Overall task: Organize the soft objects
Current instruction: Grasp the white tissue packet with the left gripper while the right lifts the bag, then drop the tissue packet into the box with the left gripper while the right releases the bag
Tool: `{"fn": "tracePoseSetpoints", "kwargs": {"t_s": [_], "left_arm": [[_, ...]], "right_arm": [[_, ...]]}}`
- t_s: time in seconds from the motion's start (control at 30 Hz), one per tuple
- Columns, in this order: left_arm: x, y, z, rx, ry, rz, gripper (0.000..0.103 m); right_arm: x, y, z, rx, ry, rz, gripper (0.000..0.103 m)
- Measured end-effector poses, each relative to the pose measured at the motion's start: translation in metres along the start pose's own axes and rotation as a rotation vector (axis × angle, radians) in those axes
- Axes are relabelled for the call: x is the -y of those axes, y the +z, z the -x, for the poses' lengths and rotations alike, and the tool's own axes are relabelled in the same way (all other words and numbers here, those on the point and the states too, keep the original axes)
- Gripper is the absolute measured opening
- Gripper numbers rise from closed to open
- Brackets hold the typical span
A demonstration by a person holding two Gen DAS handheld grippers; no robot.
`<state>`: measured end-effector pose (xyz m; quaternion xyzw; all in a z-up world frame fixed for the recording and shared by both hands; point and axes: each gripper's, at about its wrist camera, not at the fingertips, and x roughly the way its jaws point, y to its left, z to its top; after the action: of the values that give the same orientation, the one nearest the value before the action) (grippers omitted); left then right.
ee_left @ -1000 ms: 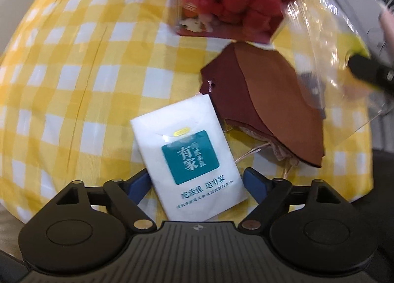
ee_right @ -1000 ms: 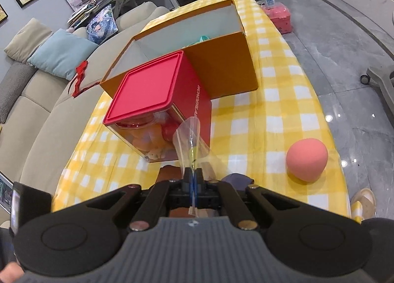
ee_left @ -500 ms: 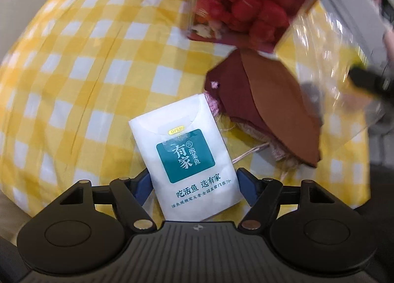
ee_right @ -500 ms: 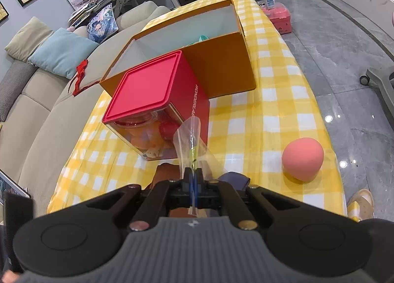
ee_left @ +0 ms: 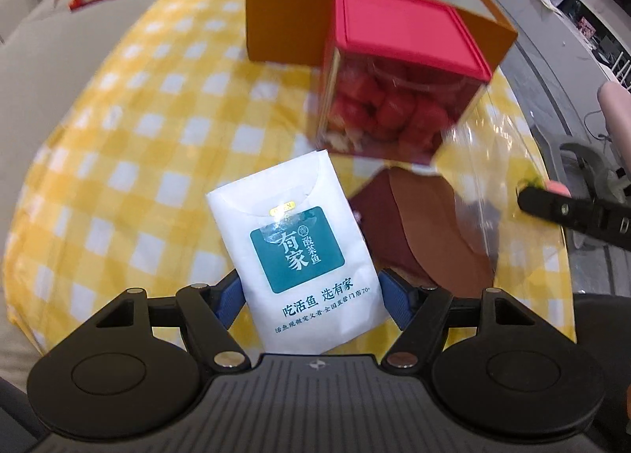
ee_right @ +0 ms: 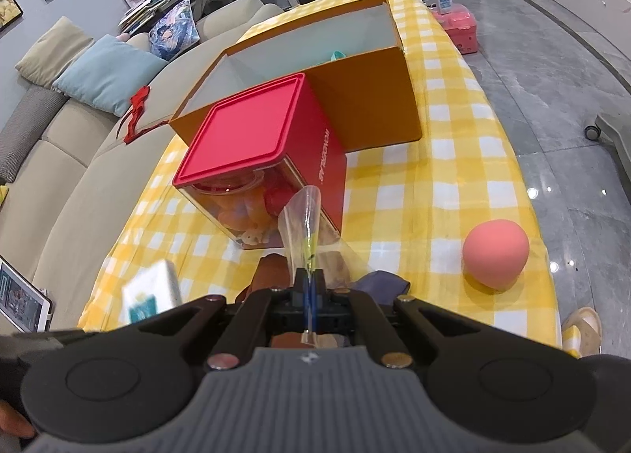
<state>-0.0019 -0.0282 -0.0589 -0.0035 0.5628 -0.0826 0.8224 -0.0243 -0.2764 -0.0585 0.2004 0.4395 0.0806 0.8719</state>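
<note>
Early: L fingers [ee_left: 311, 295] clamp wipes pack [ee_left: 299, 248], R fingers [ee_right: 309, 287] pinch bag [ee_right: 303, 216]; ball [ee_right: 495, 253], cloths [ee_left: 426, 232] left, box [ee_right: 366, 98] near-empty.

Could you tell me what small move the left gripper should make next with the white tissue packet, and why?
Probably carry the white tissue packet, gripped in the left gripper, forward toward the open orange box. The right gripper is shut on the clear plastic bag, whose mouth doesn't look spread open, while the box stands open just behind the red-lidded container.
</note>
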Motion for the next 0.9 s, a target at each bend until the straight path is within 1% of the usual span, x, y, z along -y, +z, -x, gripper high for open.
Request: {"fn": "tracePoseSetpoints", "kwargs": {"t_s": [0.1,0.17,0.23,0.33,0.37,0.53,0.67,0.73,0.83,0.9], "left_arm": [[-0.003,0.007,0.003,0.041,0.026,-0.008,0.082],[-0.005,0.011,0.005,0.044,0.019,0.004,0.082],[-0.009,0.018,0.006,0.027,-0.018,0.030,0.082],[-0.017,0.028,0.007,-0.015,-0.115,0.073,0.082],[-0.018,0.031,0.011,-0.010,-0.128,0.084,0.082],[-0.022,0.049,0.025,0.039,-0.106,0.072,0.082],[-0.026,0.069,0.032,0.062,-0.116,0.080,0.082],[-0.027,0.079,0.035,0.081,-0.118,0.073,0.082],[-0.029,0.092,0.040,0.110,-0.121,0.070,0.082],[-0.030,0.099,0.042,0.118,-0.126,0.071,0.082]], "right_arm": [[-0.002,0.001,0.000,0.000,-0.001,0.008,0.000],[-0.003,0.002,0.001,0.007,-0.001,0.013,0.000],[-0.004,0.003,0.002,0.014,0.000,0.014,0.000],[-0.005,0.004,0.005,0.021,0.003,0.016,0.000],[-0.005,0.005,0.006,0.024,0.003,0.017,0.000],[-0.009,0.011,0.017,0.069,0.016,0.018,0.000],[-0.012,0.022,0.026,0.105,0.050,0.025,0.000],[-0.012,0.029,0.029,0.108,0.075,0.020,0.000],[-0.011,0.036,0.029,0.115,0.078,0.013,0.000],[-0.006,0.041,0.029,0.114,0.107,-0.018,0.000]]}}
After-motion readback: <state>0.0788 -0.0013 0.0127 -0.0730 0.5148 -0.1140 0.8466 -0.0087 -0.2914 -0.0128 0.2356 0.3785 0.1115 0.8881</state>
